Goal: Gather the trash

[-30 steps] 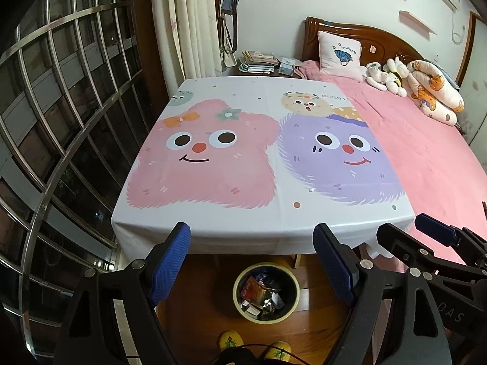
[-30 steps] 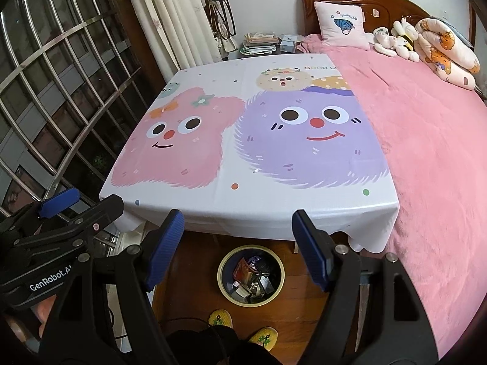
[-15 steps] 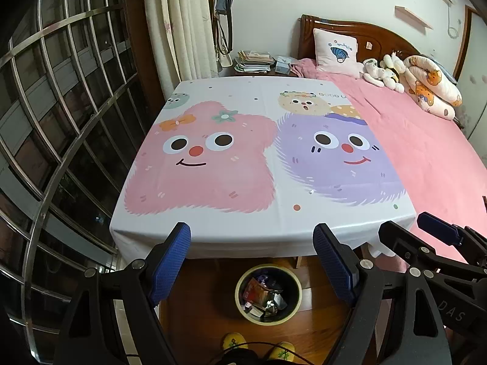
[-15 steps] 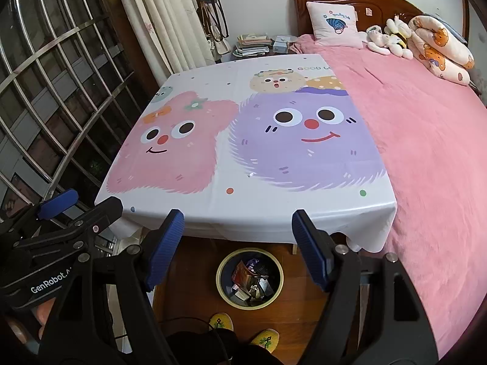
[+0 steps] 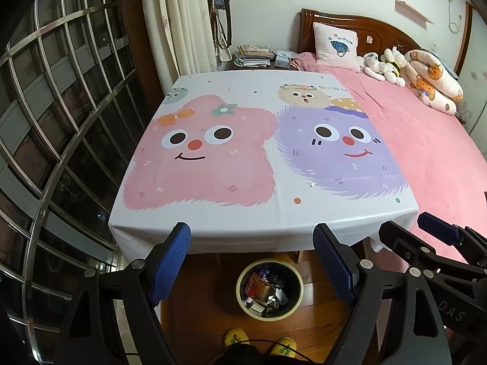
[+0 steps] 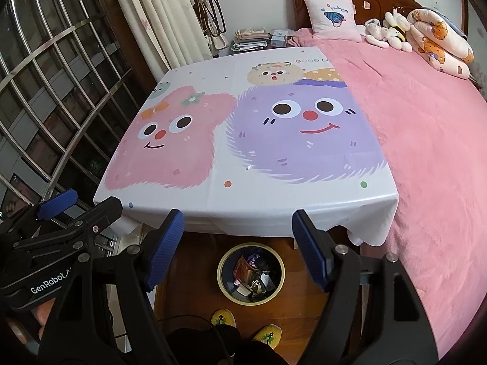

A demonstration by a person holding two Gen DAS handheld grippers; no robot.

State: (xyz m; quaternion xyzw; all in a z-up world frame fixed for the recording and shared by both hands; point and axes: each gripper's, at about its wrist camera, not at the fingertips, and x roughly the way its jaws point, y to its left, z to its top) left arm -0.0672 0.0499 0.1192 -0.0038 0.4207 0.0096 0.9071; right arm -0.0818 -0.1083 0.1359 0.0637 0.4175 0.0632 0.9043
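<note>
1. Below the counter's (image 5: 261,219) near edge, on the wooden floor (image 5: 197,298): round waste bin (image 5: 299,279) noted, upright, loaded with crumpled wrappers (image 5: 264,292).
2. Left tool (image 5: 252,261): blue pads (image 5: 170,258) spread wide, nothing between them; held above the bin, clear of the cloth.
3. Right tool (image 6: 239,249): likewise spread and unloaded, just beside the left tool (image 6: 57,213).
4. Cartoon tablecloth (image 6: 243,140): flat over the counter; one tiny speck (image 6: 248,167) seen at the purple figure's lower edge, nature not determinable.
5. Pink bed (image 6: 426,152): directly against the counter's right side, with pillow and soft toys at the headboard.
6. Yellow slippers (image 6: 243,325): at the lower frame edge, near the bin.
</note>
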